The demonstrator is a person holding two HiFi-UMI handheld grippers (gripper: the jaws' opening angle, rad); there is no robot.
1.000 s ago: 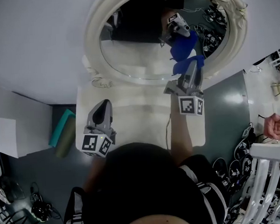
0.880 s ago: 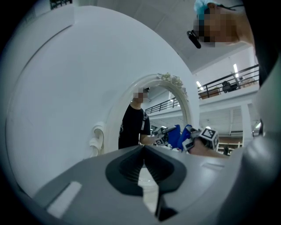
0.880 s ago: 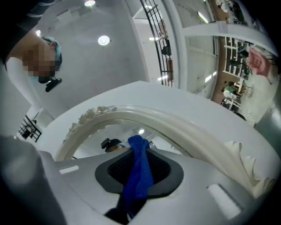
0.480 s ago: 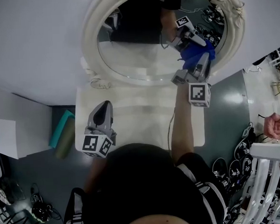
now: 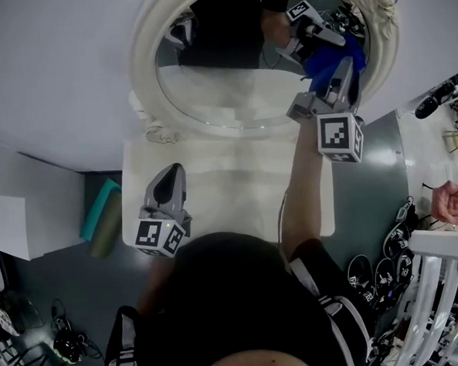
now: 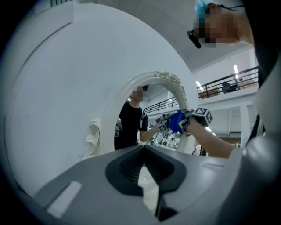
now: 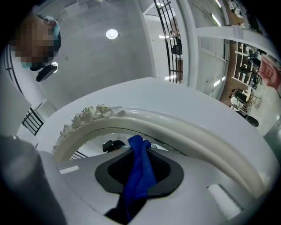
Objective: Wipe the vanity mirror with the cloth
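On my right gripper [image 5: 347, 70] the fingers were pinching a blue cloth [image 7: 140, 173], which bunched up between them and poked out past the tips. That cloth was against the glass on the right side of the oval vanity mirror [image 5: 223, 93], where it met its own reflection. The mirror's ornate white frame [image 7: 145, 116] curved just beyond the fingers, with carved flowers along its top. My right arm reached out across the white table [image 5: 214, 191] to get there.

On my left gripper [image 5: 170, 174] the fingers were pressed almost together with nothing in them, showing only a thin sliver of light between them. It hung low over the near left part of the table, well apart from the mirror and pointing toward its left side.
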